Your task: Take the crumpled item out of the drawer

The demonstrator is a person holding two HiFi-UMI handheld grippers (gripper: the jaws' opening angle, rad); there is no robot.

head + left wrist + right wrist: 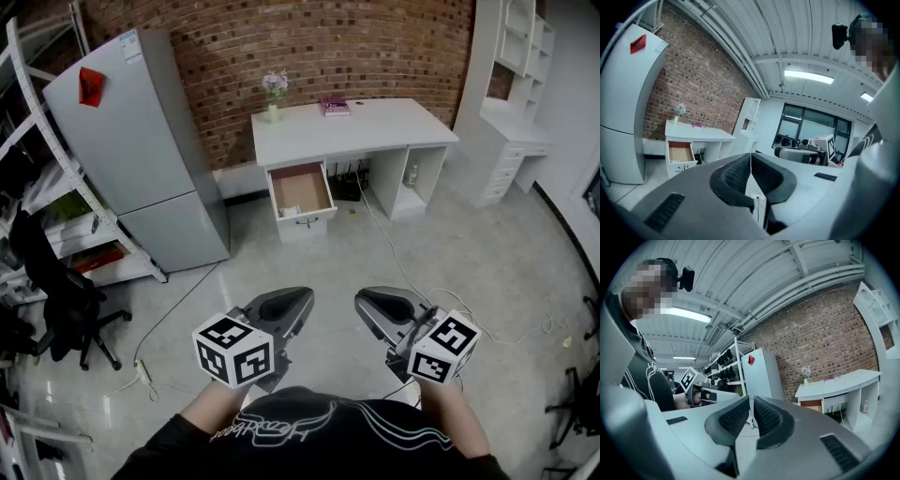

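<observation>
Across the room stands a white desk [375, 127] with its wooden drawer [300, 190] pulled open. A small pale crumpled item [290, 211] lies at the drawer's front left corner. Both grippers are held low in front of the person, far from the desk, over the grey floor. My left gripper [302, 298] is shut with nothing between its jaws; in the left gripper view its fingertips [751, 154] meet, and the drawer [680, 152] shows small at the left. My right gripper [367, 300] is shut and empty too, its tips [751, 399] almost touching.
A grey refrigerator [141, 150] stands left of the desk, with a shelving rack [47, 187] and a black office chair [56, 300] further left. Cables [412, 281] and a power strip [142, 372] lie on the floor. A flower vase [274, 94] and a pink book [335, 107] sit on the desk.
</observation>
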